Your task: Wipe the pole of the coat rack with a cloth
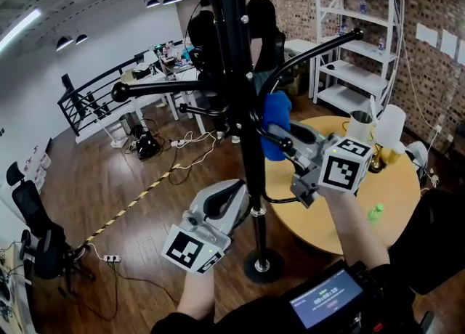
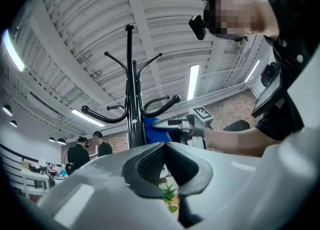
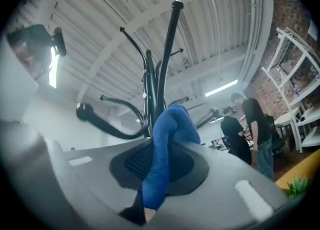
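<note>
Far left: black office chair on the wood floor, power strip nr it, yellow-black tape running diagonally toward centre. Black railing further back.

Left tongs: low in head view, just left of the pole, close but not on it. Tips shut together, nothing b/w them. They aim up along the coat rack, whose hooks spread above in the left gripper view.

The pole is black and upright, centre frame, w/ curved ball-ended hooks branching left and right. Its round base sits on the floor beside the worktop.

Cloth: blue, on the pole's right side, under the right-hand hook arm, up against the pole as far as head view and left gripper view show.

Right tongs: reach in from the right, higher than the left tongs, clamped on the cloth. One fold runs b/w the pads and the bulk bunches out past the tips on the pole side. In the right gripper view the pole rises directly behind the wad.

Right: the worktop is round and wooden, w/ pale containers at its far edge and a small green item nearer. White shelving stands against the brick wall, far right. People in dark tops are in the bkgd. A small lit screen shows at the near bottom edge.
</note>
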Motion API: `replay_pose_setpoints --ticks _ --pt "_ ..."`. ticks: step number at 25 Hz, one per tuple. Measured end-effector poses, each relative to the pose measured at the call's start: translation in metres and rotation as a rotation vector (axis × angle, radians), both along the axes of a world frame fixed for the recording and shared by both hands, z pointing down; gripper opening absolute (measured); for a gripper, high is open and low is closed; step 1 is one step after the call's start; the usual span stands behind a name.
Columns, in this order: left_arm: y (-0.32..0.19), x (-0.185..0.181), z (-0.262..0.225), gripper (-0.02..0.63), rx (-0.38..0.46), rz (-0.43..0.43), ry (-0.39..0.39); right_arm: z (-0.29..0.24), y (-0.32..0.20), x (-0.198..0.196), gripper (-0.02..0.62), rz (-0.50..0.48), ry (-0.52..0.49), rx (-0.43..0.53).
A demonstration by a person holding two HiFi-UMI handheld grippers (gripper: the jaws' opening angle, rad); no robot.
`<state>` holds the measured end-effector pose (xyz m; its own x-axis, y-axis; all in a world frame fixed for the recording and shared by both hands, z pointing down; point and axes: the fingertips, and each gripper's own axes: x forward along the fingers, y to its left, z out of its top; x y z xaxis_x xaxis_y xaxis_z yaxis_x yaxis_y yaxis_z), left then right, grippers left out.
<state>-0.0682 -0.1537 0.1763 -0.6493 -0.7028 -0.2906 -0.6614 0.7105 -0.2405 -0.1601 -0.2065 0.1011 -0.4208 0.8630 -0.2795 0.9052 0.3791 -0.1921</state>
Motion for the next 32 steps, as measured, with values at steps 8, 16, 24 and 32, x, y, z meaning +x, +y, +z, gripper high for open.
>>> replay_pose_setpoints --ticks 8,16,24,32 --pt "0.009 0.0 -0.014 0.003 0.001 0.01 -0.054 -0.097 -0.024 0.019 0.051 -0.001 -0.11 -0.103" --pt "-0.017 -0.009 -0.03 0.003 -0.032 0.069 -0.097 -0.155 -0.134 0.033 0.05 0.218 -0.267 -0.324" --pt "-0.029 -0.008 -0.042 0.003 -0.026 0.096 -0.119 -0.153 -0.134 0.032 0.05 0.354 -0.35 -0.288" --pt "-0.015 0.002 -0.046 0.003 -0.022 0.044 -0.106 -0.097 -0.03 0.022 0.051 0.228 -0.347 -0.048"
